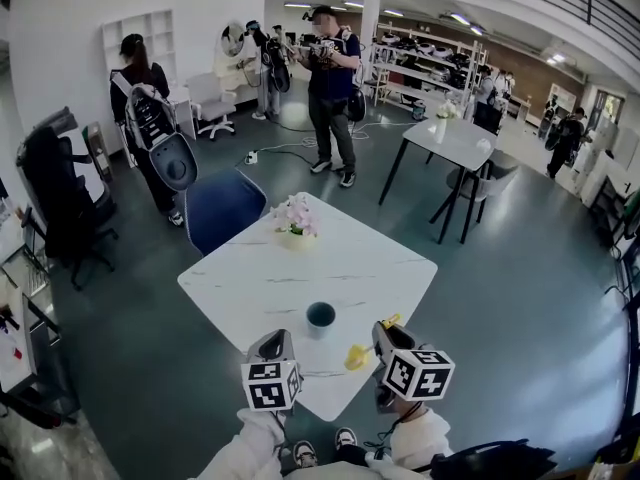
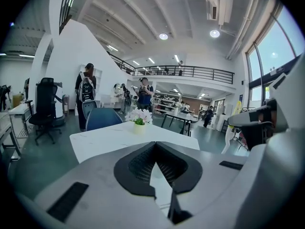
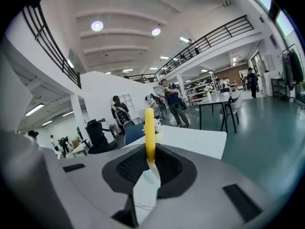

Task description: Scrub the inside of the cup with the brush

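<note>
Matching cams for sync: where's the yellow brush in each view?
Head view: brush bottom centre, at the right tongs, near the cup.
Left gripper view: not in it.
Right gripper view: brush dead centre, upright, clamped in the right tongs.
Shared landmark: flower pot on the white table.

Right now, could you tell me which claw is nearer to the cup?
Left. The left claw, shut and empty, sits just to the near left of the cup; the right claw, holding the brush, is farther off to its near right.
</note>
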Demonstrator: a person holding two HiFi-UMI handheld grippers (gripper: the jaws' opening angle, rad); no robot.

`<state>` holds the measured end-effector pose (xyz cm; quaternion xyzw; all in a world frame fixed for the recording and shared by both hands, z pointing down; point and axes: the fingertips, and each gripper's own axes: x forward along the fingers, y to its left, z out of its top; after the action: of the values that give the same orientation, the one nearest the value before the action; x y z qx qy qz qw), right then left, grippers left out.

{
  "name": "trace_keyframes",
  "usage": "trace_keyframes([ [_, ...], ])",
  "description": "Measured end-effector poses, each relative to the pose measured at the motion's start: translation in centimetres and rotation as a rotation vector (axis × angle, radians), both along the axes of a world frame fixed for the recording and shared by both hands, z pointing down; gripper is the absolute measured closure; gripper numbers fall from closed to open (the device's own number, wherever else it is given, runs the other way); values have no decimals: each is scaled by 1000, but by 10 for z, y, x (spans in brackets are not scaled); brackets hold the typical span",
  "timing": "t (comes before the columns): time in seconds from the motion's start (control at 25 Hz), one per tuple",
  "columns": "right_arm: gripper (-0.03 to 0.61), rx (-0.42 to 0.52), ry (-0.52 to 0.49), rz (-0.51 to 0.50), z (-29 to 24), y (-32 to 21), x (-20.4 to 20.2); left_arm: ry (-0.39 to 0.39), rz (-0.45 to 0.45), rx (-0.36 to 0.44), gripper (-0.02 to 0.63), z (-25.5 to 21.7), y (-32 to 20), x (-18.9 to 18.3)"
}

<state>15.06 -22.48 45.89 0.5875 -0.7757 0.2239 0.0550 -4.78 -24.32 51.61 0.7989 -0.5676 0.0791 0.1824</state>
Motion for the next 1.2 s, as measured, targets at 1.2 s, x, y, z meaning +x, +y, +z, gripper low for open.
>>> trace_keyframes([
  [1.2, 474, -2, 65, -35, -16, -65, 30, -126, 289, -223, 500, 136, -42, 60],
])
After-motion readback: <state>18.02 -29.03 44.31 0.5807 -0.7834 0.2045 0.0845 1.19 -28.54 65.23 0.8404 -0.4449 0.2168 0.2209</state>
